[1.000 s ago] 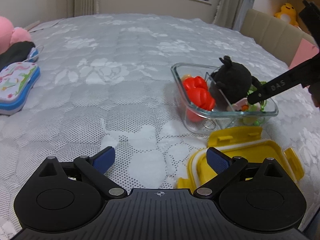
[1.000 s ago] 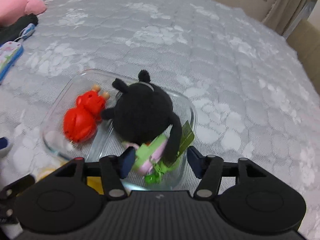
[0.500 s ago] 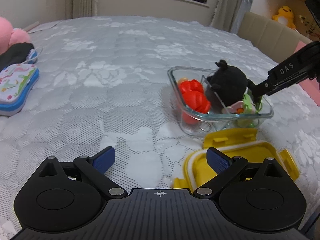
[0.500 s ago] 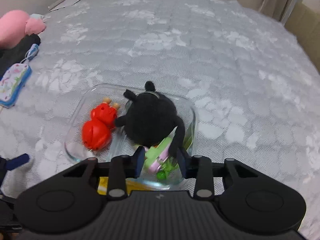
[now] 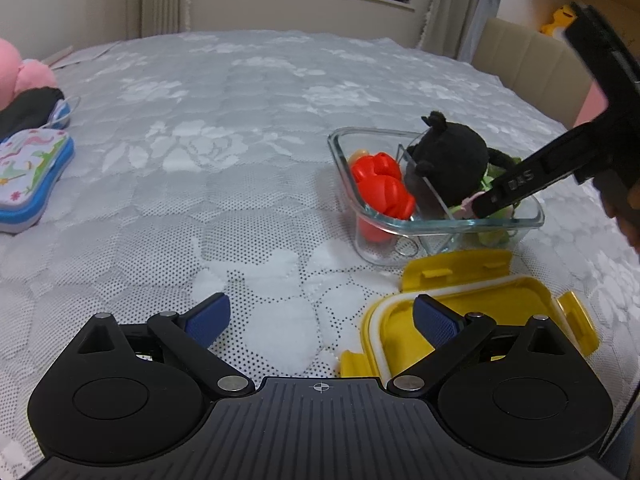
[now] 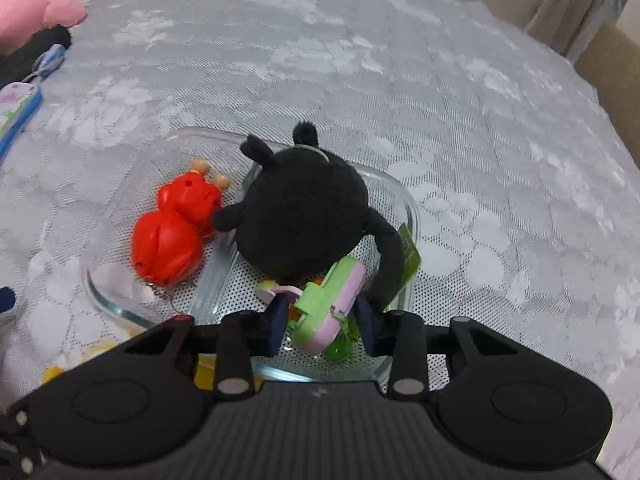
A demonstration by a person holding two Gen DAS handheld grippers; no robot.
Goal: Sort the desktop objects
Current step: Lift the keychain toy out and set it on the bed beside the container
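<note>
A clear glass container (image 6: pixel 410 216) (image 5: pixel 532 216) with a divider holds a red plastic toy (image 6: pixel 172 232) (image 5: pixel 382 188) on its left side and a black plush (image 6: pixel 304 216) (image 5: pixel 452 164) on its right side. A green and pink toy (image 6: pixel 328 304) lies in front of the plush. My right gripper (image 6: pixel 322 320) reaches into the container, its fingers narrowed around the green and pink toy, close to or touching it. My left gripper (image 5: pixel 320 316) is open and empty above the bedcover, next to a yellow lid (image 5: pixel 480 320).
A grey-white patterned bedcover (image 5: pixel 240 120) covers the surface. A blue-rimmed patterned case (image 5: pixel 28 176) and a pink plush on dark cloth (image 5: pixel 24 92) lie at the far left. A beige headboard (image 5: pixel 532 64) stands at the right.
My right gripper has pushed lower into the container and its fingers have narrowed around the green and pink toy. My left gripper stays open and has barely moved.
</note>
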